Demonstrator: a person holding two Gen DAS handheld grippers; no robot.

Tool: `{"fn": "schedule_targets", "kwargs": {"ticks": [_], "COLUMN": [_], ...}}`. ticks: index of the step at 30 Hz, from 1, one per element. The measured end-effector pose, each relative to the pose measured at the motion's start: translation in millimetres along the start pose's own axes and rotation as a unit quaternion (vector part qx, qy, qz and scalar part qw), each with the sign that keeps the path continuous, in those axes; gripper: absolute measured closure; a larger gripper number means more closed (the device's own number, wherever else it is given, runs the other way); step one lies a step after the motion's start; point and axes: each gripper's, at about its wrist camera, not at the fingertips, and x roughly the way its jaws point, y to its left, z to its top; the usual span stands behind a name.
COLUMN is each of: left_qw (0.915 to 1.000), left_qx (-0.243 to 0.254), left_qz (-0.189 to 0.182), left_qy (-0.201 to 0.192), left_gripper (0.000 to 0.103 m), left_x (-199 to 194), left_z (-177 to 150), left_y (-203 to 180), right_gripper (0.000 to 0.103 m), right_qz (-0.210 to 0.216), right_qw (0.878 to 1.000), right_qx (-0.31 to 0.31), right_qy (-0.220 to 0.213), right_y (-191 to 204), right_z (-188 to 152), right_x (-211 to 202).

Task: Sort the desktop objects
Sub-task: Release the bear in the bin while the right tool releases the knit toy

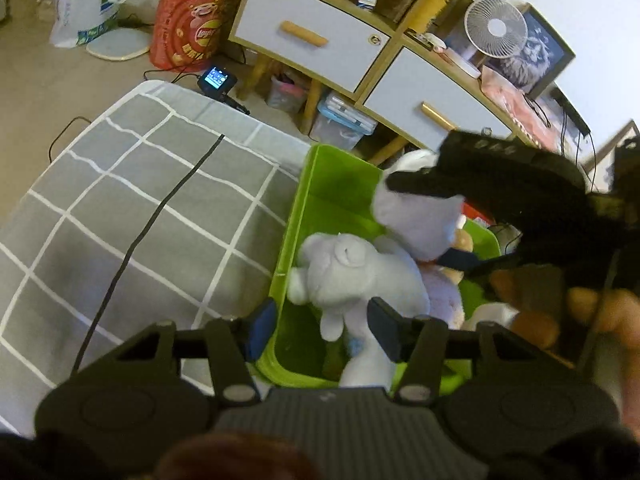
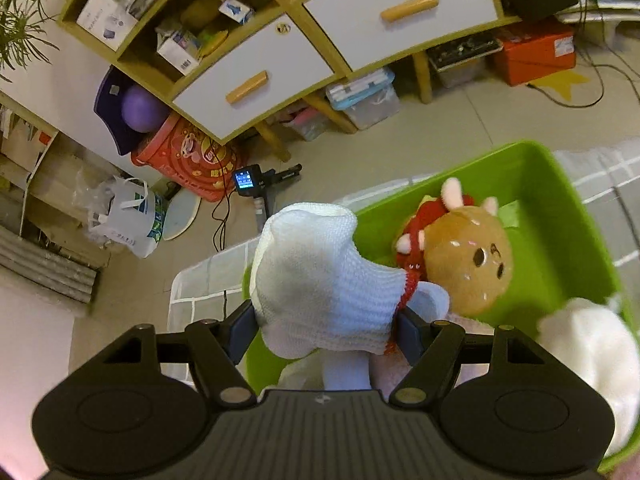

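Right hand-held gripper (image 2: 325, 330): clamped on white knit glove (image 2: 320, 280), above green bin (image 2: 560, 208).
Left hand-held gripper (image 1: 322, 326): spread wide over grey plush (image 1: 352, 276).

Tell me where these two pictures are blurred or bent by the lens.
Left wrist view: the right claw and the hand behind it smear with motion blur; the cabinet curves from fisheye distortion. Right wrist view: mostly sharp on the white glove and brown plush toy; the white plush at the edge is soft; the drawer fronts bow.
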Motion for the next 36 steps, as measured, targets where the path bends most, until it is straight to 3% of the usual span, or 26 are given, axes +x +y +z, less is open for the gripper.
{"fn": "schedule_targets", "kwargs": {"ticks": [7, 10, 14, 18, 26, 36], "left_qw": [0.9999, 0.9995, 0.9985, 0.9971, 0.9960, 0.9965], "left_qx": [-0.014, -0.027, -0.045, -0.052, -0.051, -0.026], "left_qz": [-0.002, -0.011, -0.026, -0.046, -0.049, -0.052], "left_qy": [0.002, 0.008, 0.017, 0.033, 0.056, 0.060], "left_gripper": [0.051, 0.051, 0.043, 0.029, 0.017, 0.005], "left_x": [2, 2, 3, 4, 3, -15], "left_z": [2, 4, 7, 9, 8, 6], "left_y": [1, 6, 11, 13, 14, 3], "right_gripper": [0.031, 0.030, 0.027, 0.025, 0.020, 0.018], "right_qz": [-0.034, -0.039, -0.034, -0.016, -0.012, -0.042], "right_qw": [0.998, 0.998, 0.998, 0.999, 1.000, 0.999], "right_qx": [-0.042, -0.049, -0.044, -0.015, -0.006, -0.004], "right_qy": [0.027, 0.027, 0.028, 0.026, 0.009, -0.022], "right_y": [15, 16, 15, 9, 3, -16], "right_z": [-11, -10, -9, -10, -14, -32], "right_x": [41, 44, 39, 24, -27, -90]}}
